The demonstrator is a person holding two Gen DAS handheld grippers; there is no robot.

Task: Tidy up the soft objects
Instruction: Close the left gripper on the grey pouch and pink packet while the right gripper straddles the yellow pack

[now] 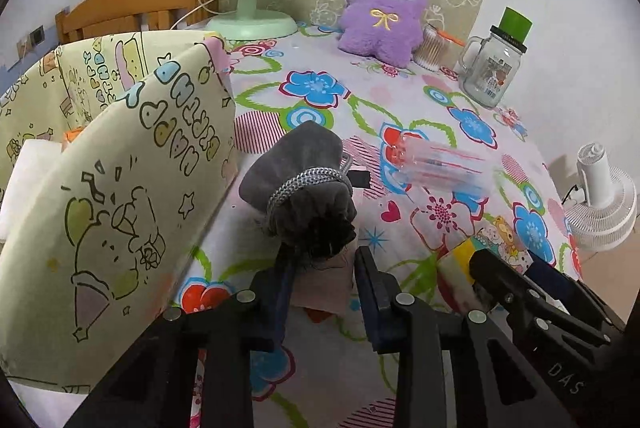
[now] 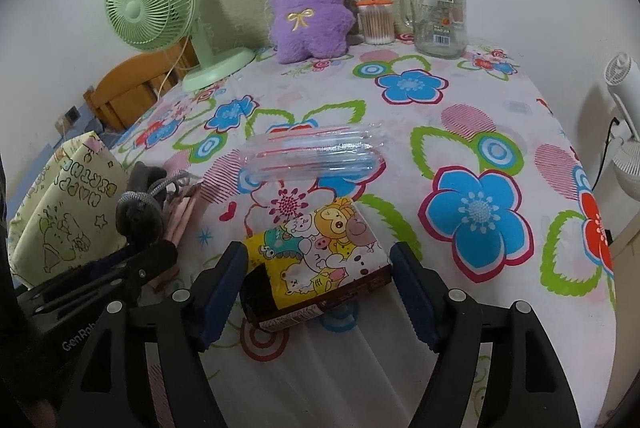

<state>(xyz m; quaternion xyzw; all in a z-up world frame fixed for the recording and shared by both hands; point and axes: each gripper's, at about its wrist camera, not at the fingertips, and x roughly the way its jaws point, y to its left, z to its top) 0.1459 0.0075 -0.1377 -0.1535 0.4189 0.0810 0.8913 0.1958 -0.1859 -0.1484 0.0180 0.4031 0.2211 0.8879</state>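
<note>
Left gripper (image 1: pixel 324 260) clamped on gray drawstring pouch (image 1: pixel 304 184), near left edge of floral surface (image 1: pixel 360 100), just beside yellow gift bag (image 1: pixel 132 164). Right gripper (image 2: pixel 316 264) apart, straddling cartoon tissue pack (image 2: pixel 320 252) without pressing, near front edge. Clear plastic tube (image 2: pixel 316 152) mid-surface.

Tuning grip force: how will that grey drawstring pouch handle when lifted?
The grey pouch probably flops: its cloth is wrinkled and gathered under the cord. It looks light, sagging loosely at the left gripper. Pinched soft fabric may slip or stretch; a hold near the cinched neck seems safer.
</note>
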